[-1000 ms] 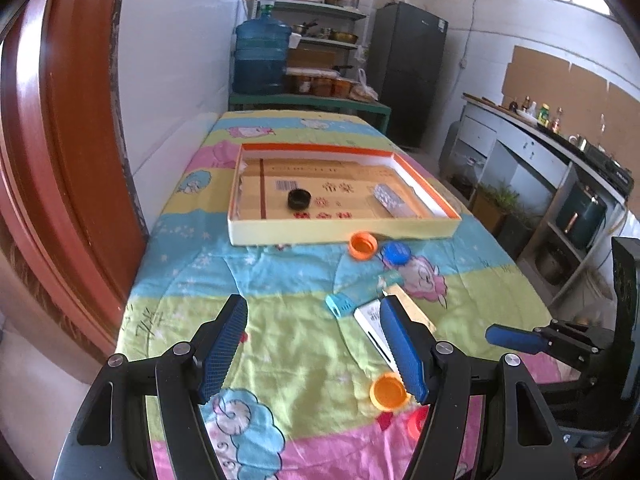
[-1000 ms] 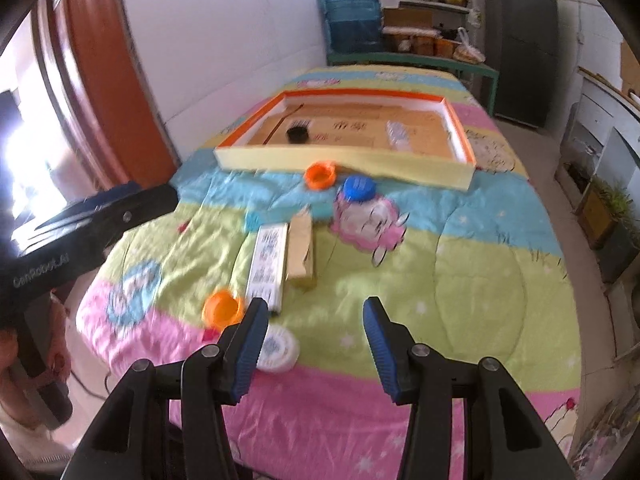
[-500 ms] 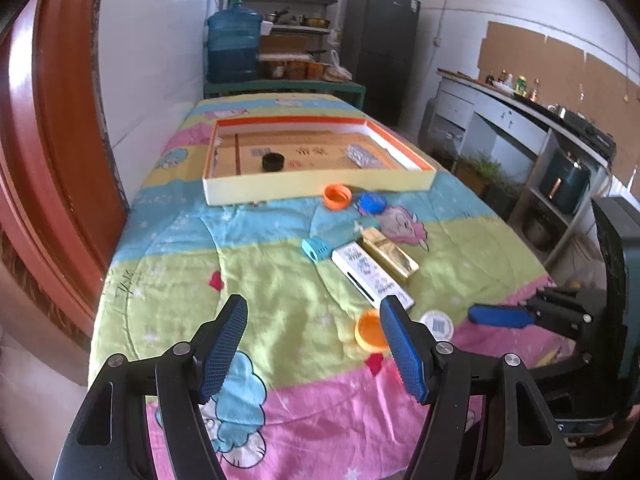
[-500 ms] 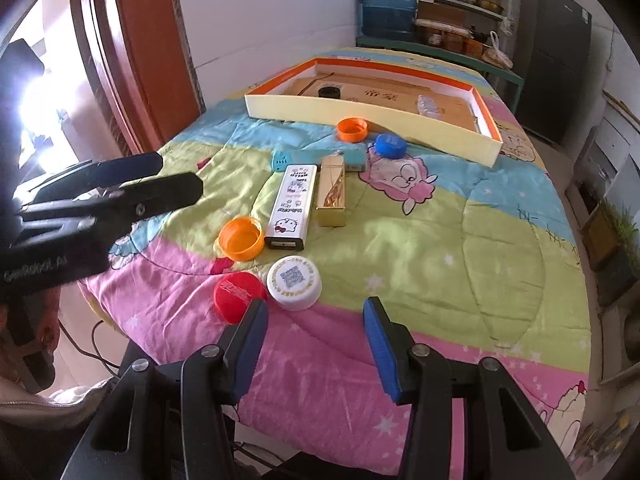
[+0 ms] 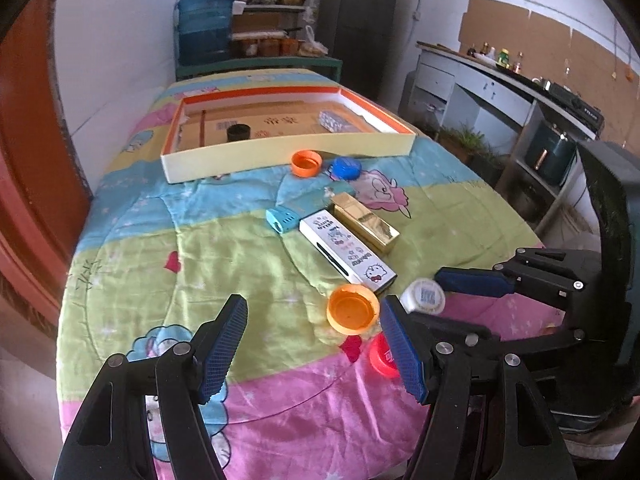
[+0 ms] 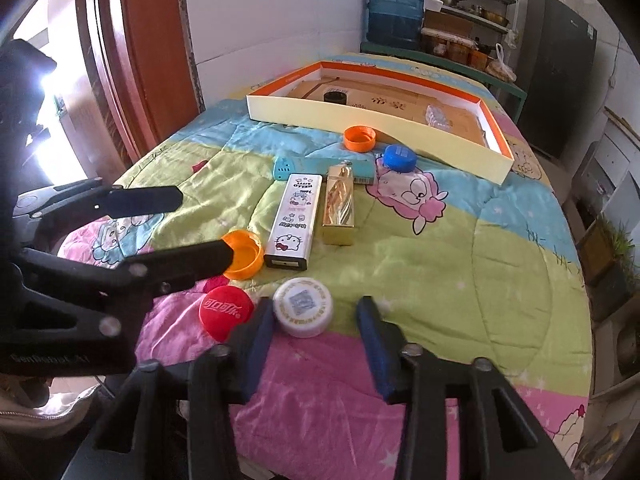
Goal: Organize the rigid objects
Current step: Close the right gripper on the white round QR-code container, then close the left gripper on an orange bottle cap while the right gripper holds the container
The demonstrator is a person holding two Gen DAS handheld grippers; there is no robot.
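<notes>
On the quilted table lie a white Hello Kitty box [image 6: 294, 222], a gold box [image 6: 339, 210], a teal box [image 6: 316, 166], two orange caps [image 6: 243, 254] [image 6: 359, 138], a blue cap [image 6: 399, 157], a red cap [image 6: 226, 311] and a white cap [image 6: 303, 306]. My right gripper [image 6: 316, 338] is open and empty, its jaws just short of the white cap. My left gripper [image 5: 314, 346] is open and empty at the near edge; the near orange cap [image 5: 352, 314] sits by its right finger. The shallow orange-rimmed box [image 5: 288, 152] at the far side holds a black cap [image 5: 238, 133] and a small patterned packet [image 5: 334, 121].
A wall and a red door frame [image 5: 24, 152] run along the table's left side. A blue water jug [image 5: 204, 28], shelves and a dark fridge [image 5: 360, 20] stand beyond the far end. A counter [image 5: 500, 92] lines the right side of the room.
Both grippers have pulled back toward the near edge of the table. The red, white and near orange caps have come into view close to the fingers. Both stay open.
</notes>
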